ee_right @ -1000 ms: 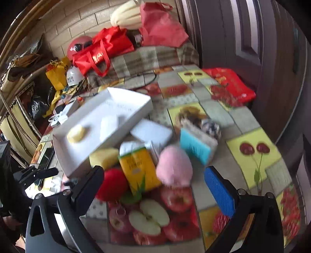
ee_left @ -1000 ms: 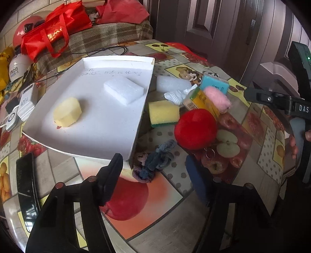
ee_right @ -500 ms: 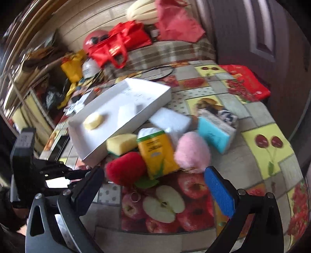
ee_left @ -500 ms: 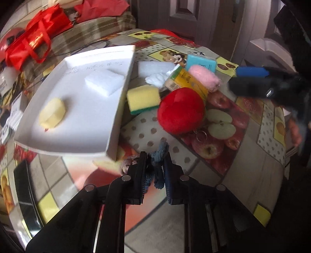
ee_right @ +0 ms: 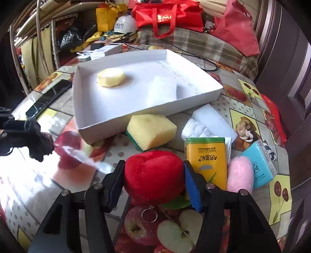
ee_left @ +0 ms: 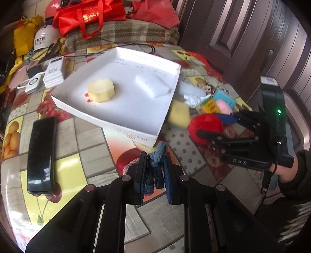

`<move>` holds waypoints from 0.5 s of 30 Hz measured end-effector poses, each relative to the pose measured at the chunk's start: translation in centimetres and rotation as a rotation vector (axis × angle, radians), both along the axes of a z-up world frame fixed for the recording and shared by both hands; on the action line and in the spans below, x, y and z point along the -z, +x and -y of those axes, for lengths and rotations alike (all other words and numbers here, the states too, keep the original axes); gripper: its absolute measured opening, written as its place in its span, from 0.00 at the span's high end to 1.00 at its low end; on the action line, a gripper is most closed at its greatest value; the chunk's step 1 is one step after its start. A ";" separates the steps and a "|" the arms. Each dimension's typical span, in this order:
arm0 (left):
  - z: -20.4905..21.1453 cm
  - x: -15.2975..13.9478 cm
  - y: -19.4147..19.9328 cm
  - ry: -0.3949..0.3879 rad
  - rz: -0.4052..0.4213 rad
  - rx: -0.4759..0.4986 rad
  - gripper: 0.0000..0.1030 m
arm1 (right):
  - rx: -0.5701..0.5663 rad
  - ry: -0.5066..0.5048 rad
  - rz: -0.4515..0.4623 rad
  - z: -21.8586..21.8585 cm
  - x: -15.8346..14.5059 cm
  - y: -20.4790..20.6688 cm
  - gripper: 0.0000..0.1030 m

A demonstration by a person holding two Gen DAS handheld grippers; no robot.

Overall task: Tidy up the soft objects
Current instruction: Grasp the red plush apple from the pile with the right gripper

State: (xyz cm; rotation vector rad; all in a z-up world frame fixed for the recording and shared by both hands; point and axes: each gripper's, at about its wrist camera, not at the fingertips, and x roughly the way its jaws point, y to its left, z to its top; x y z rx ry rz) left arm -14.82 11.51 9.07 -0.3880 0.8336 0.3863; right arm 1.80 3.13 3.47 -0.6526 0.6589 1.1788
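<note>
My left gripper (ee_left: 154, 171) is shut on a blue fabric scrunchie (ee_left: 158, 153), held just above the table in front of the white box tray (ee_left: 136, 134). A yellow foam piece (ee_left: 101, 92) and a white foam block (ee_left: 153, 86) lie in the tray. In the right wrist view my right gripper (ee_right: 153, 184) straddles a red plush toy (ee_right: 153, 171). Its jaws are closing and both pads touch the toy's sides. A yellow sponge (ee_right: 151, 130), a pink plush (ee_right: 240, 175), a white cloth (ee_right: 196, 128) and another white foam block (ee_right: 213, 118) lie beside the tray.
A yellow tissue pack (ee_right: 206, 155) and a blue one (ee_right: 260, 165) sit right of the red toy. A black phone (ee_left: 40, 155) lies left of the tray. White chargers (ee_left: 54, 74) sit at the table's far left. Red bags (ee_left: 87, 13) are piled behind.
The left gripper shut on the scrunchie and lifted it off the table. The right gripper came down over the red plush toy, and its jaws narrowed onto it.
</note>
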 end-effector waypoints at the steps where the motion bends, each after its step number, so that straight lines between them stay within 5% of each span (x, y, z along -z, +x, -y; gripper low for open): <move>1: -0.1 -0.5 -0.1 0.004 0.011 -0.002 0.85 | -0.007 0.021 -0.017 0.6 -0.6 -0.1 0.46; 15: -0.7 -9.6 2.1 0.146 0.136 -0.063 0.85 | 0.141 0.422 -0.129 7.7 -12.4 2.0 0.46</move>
